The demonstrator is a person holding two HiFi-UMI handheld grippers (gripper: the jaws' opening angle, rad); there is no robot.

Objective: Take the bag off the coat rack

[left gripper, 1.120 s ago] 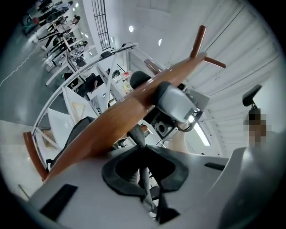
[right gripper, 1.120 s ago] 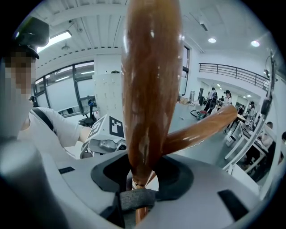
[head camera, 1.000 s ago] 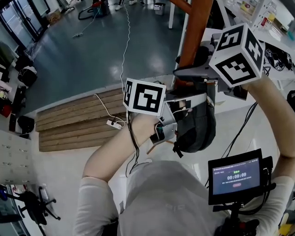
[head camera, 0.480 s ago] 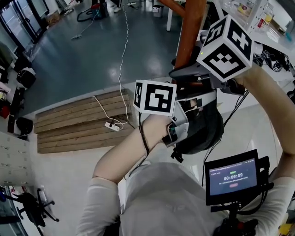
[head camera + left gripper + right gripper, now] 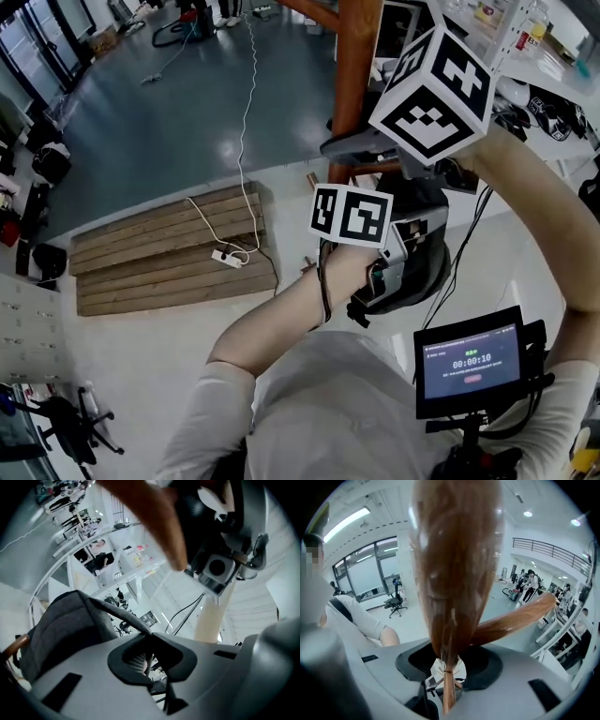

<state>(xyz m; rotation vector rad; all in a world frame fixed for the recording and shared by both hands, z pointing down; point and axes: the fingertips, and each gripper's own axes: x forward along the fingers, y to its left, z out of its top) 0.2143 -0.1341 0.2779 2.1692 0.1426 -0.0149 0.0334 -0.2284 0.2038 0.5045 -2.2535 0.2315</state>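
A dark grey bag [image 5: 417, 272] hangs under my left gripper [image 5: 146, 657], which is shut on the bag's thin strap; in the left gripper view the bag's body [image 5: 61, 630] bulges at the left. The left marker cube [image 5: 352, 216] sits just above the bag. The brown coat rack pole [image 5: 356, 75] stands right behind. My right gripper [image 5: 361, 148] is higher up. Its jaws straddle the pole [image 5: 454, 573] and close on it, with one peg [image 5: 515, 620] branching to the right. Whether the strap still touches a peg is hidden.
A wooden pallet [image 5: 169, 248] lies on the floor to the left, with a white power strip [image 5: 230, 253] and its cable. A small monitor [image 5: 473, 361] sits at my chest. Shelves with bottles [image 5: 553, 47] stand at the right. People [image 5: 529, 584] stand far off.
My left gripper has moved right, towards the pole and under the right gripper, with the bag still hanging from it. The right gripper stays on the pole.
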